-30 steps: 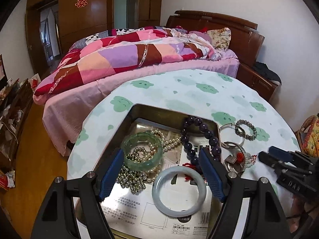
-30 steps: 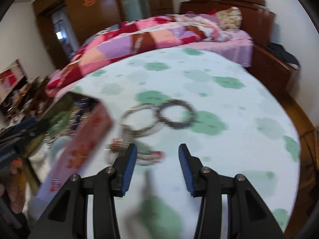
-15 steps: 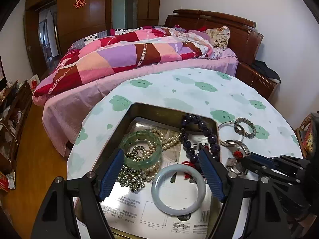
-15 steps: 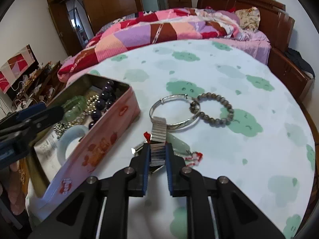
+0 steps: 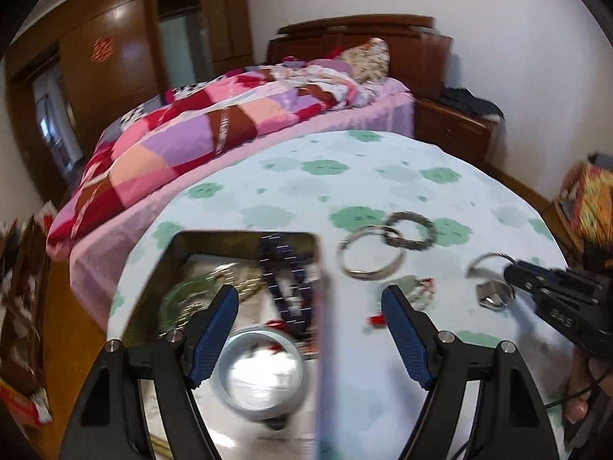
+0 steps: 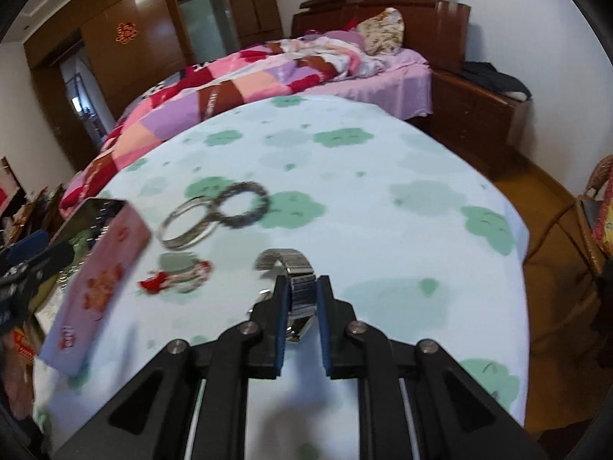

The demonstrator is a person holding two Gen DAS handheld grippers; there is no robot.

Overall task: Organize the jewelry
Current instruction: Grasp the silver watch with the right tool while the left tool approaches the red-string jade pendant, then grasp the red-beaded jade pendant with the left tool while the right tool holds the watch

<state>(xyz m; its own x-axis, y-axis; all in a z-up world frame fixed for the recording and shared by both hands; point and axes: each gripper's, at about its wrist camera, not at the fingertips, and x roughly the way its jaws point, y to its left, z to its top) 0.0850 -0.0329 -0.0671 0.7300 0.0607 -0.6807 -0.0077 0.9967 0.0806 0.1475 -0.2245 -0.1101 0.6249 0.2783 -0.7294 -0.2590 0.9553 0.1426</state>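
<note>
The right gripper (image 6: 300, 297) has its jaws nearly together, clamped on a metal watch (image 6: 295, 272) lifted above the bench (image 6: 383, 191). The left gripper (image 5: 308, 320) hangs with jaws wide and empty over the tin (image 5: 245, 237). A bangle (image 6: 187, 222) and bead bracelet (image 6: 243, 203) lie touching on the bench beside the tin.

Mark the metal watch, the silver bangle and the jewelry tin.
metal watch (image 6: 302, 291), right wrist view, on the band between the pads of the hand-held gripper.
silver bangle (image 6: 180, 243), right wrist view, on its near rim.
jewelry tin (image 6: 103, 283), right wrist view, on its pink outer side wall.
</note>
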